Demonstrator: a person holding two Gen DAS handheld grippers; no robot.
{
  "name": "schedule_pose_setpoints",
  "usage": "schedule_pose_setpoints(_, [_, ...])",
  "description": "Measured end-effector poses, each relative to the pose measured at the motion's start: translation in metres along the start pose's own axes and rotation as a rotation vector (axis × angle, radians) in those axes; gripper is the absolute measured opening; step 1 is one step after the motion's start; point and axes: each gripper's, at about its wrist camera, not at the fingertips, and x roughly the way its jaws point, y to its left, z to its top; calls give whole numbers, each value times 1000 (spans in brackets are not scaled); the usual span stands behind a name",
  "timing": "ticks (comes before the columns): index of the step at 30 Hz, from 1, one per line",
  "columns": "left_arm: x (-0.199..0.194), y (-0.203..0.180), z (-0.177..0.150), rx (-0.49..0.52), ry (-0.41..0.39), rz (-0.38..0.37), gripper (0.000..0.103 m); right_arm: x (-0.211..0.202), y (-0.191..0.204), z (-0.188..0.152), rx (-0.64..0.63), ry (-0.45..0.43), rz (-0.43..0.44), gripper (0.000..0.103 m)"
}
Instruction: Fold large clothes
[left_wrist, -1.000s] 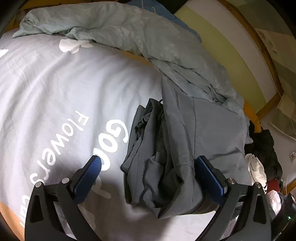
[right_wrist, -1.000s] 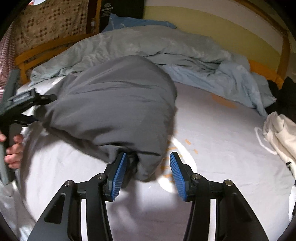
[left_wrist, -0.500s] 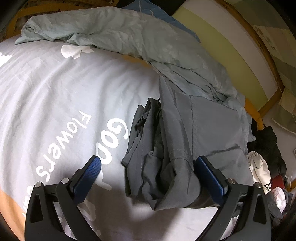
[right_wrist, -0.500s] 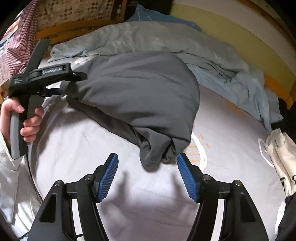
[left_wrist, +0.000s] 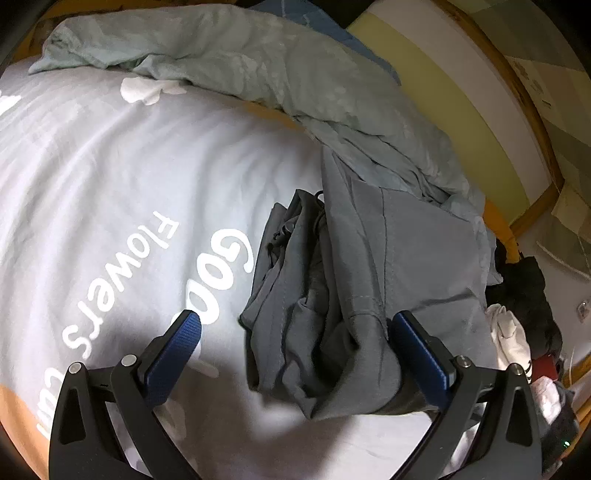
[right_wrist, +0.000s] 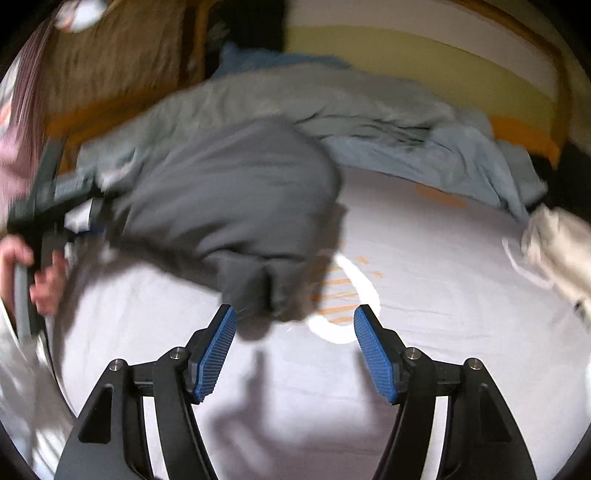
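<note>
the right hand-held gripper (right_wrist: 294, 325), black-framed with ribbed blue pads, has just been opening and its jaws stand apart with nothing between them; the bunched end of the dark grey garment (right_wrist: 236, 218) lies on the bed just ahead of its left pad. the left hand-held gripper (left_wrist: 295, 328) also has its jaws wide apart, with the creased edge of the same garment (left_wrist: 354, 280) lying between them, up against the right pad and clear of the left one, so it is not clamped.

only the right wrist view shows the left hand-held gripper from outside, a black frame gripped by a bare hand (right_wrist: 44, 269) at the garment's far-left end; that picture is blurred. only the left wrist view shows the garment's seams, stitching and stacked folds, a smooth woven fabric, with a flatter panel to the right and crumpled layers to the left.

the garment rests on a pale grey bed sheet (left_wrist: 110, 184) printed with white lettering and, in the right wrist view, an orange and white motif. a rumpled pale blue-green duvet (left_wrist: 303, 85) is heaped along the far side, touching the garment's far edge. beyond it run a wooden bed frame (left_wrist: 532, 122) and a yellow and white striped wall (left_wrist: 461, 92). a cream cloth (right_wrist: 561, 251) lies at the sheet's right edge, and dark and white clothes (left_wrist: 517, 302) are piled beside the bed.
</note>
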Motion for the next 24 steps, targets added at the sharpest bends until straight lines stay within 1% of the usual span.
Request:
schedule_pose_setpoints(1, [-5,-1,2,-7,3,-6,102,2,-4,1,14,-13,-6,68])
schedule_pose_setpoints(2, [-10,-2,3,0,-5,-7,102,5,-5,3,2,-23,-15,67])
schedule_pose_setpoints(4, [-27,-13,4,54,-66,15,102,16,3,6,-67,-24,-29,65])
schedule_pose_setpoints(5, [-33,-18,4,83,-97,38,102,27,9,8,-101,3,-31,65])
schedule_pose_setpoints(7, [-38,-25,3,132,-136,74,102,43,14,8,-110,44,-38,60])
schedule_pose_setpoints(8, [-36,-27,3,145,-134,88,102,50,14,8,-94,50,-47,59])
schedule_pose_setpoints(11, [-22,-23,1,136,-90,92,102,61,10,14,-4,17,-39,58])
schedule_pose_setpoints(14, [-15,-19,1,124,-74,77,102,57,17,19,2,-52,-49,56])
schedule_pose_setpoints(15, [-15,-17,1,122,-71,66,102,55,19,21,2,-66,-32,49])
schedule_pose_setpoints(16, [-15,-16,1,114,-68,52,102,53,21,24,0,-70,-29,46])
schedule_pose_setpoints(17, [-14,-12,2,97,-58,28,102,54,22,24,-4,-67,-39,46])
schedule_pose_setpoints(19, [-9,-1,3,30,-18,-38,102,55,20,21,4,-51,-56,46])
schedule_pose_setpoints(21, [-2,7,2,-26,14,-88,102,53,12,13,50,-33,-39,46])
schedule_pose_setpoints(22, [0,7,1,-28,22,-95,102,49,10,8,70,-40,-39,46])
schedule_pose_setpoints(23, [1,5,0,-16,14,-82,103,42,12,5,66,-73,-54,45])
schedule_pose_setpoints(24, [0,3,0,0,1,-65,103,35,15,4,53,-106,-70,42])
